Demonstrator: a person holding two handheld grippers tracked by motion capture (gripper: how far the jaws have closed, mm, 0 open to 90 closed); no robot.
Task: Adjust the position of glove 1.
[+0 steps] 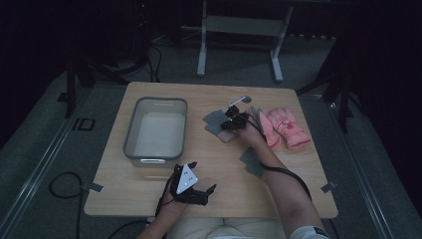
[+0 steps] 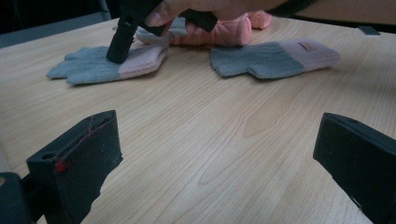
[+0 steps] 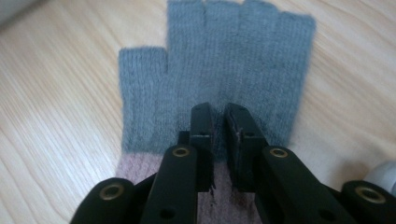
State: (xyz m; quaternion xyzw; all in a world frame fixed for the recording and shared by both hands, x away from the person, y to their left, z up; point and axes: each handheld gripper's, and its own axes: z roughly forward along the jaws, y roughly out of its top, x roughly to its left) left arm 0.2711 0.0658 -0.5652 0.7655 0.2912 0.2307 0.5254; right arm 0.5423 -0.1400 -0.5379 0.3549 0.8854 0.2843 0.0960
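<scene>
Right claw (image 3: 218, 135) pinching grey glove (image 3: 219, 70) mid-table; bare wood around.

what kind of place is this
Probably a lab or studio set up for recording, not a home: a lone wooden table on grey carpet, dark surroundings, cables across the floor, and a metal stand frame behind it.

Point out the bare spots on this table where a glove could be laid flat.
Free: the near strip of the table between the left gripper and the right forearm, and the far edge behind the grey bin. Crowded: the right half, where the right gripper pinches a grey-and-pink glove, the pink gloves lie beside it, and a second grey glove lies nearer.
</scene>
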